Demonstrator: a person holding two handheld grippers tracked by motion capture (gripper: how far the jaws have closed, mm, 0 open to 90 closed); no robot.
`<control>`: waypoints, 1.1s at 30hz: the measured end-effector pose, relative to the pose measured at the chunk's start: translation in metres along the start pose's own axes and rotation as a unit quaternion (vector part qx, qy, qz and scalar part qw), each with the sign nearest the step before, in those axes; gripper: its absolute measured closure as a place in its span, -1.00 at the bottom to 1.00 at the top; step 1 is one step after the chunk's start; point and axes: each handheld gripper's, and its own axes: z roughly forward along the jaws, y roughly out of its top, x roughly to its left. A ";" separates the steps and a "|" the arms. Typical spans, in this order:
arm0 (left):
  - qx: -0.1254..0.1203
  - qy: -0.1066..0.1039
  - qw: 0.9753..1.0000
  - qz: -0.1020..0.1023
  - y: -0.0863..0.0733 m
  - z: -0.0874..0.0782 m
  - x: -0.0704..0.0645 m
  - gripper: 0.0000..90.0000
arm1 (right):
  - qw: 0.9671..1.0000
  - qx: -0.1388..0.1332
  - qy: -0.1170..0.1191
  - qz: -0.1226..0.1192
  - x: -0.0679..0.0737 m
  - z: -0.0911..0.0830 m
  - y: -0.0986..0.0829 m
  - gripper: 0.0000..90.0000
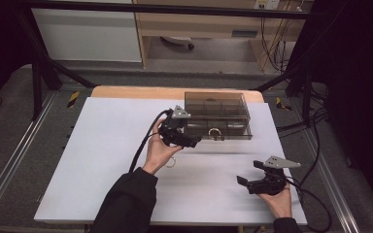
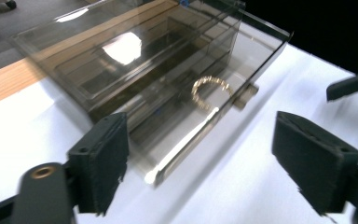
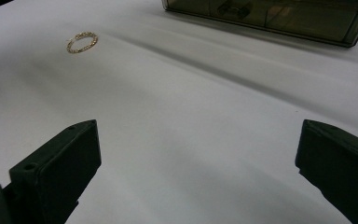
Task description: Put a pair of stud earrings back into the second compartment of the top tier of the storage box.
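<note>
Smoked-plastic drawer organiser (image 1: 217,115) approached on white worktop (image 1: 102,160) by left gripper (image 2: 200,158), jaws wide, empty. Gold bracelet (image 2: 209,91) seen inside; second (image 3: 82,41) left loose. Right gripper (image 3: 196,172) held wide, empty. Drawer pull judged next.

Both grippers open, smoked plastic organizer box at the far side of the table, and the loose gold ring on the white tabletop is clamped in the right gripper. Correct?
Not quite. The right gripper holds nothing: in the right gripper view its jaws stand wide apart over bare tabletop, and the gold ring lies loose, well ahead of them. The left gripper is open and the organizer box sits at the far side.
</note>
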 end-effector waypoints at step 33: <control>0.111 0.040 0.993 -0.014 -0.103 0.007 0.034 -0.03 | 1.000 0.005 -0.002 0.002 0.000 0.001 0.000 -0.99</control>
